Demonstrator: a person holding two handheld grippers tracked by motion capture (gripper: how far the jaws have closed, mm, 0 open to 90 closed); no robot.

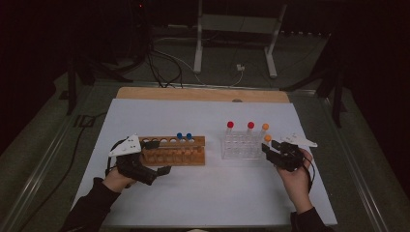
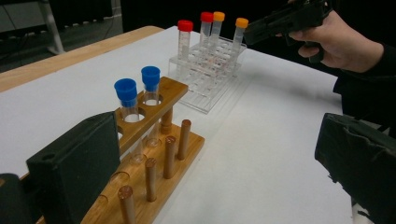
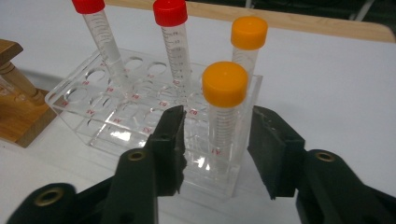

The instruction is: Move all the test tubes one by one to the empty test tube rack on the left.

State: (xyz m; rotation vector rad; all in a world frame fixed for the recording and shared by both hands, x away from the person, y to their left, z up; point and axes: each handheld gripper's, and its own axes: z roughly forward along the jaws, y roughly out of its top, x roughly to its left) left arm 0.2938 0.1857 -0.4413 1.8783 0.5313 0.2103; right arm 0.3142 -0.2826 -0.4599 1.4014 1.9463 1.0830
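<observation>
A clear plastic rack (image 1: 241,151) (image 3: 74,100) holds two red-capped tubes (image 3: 170,42) and two orange-capped tubes. My right gripper (image 1: 267,147) (image 3: 217,135) is open, its jaws standing either side of the nearer orange-capped tube (image 3: 225,102) (image 1: 268,138), with a gap showing on the left. The wooden rack (image 1: 171,151) (image 2: 154,140) carries two blue-capped tubes (image 2: 137,91) (image 1: 184,137). My left gripper (image 1: 161,157) (image 2: 215,140) is open wide at the wooden rack's left end, one jaw beside the rack and nothing pinched.
Both racks stand on a white sheet (image 1: 212,188) over a wooden table (image 1: 203,93). The other hand (image 2: 341,44) with its gripper appears at the clear rack in the left gripper view. Cables (image 1: 164,67) and a stand's legs (image 1: 198,53) lie on the floor beyond.
</observation>
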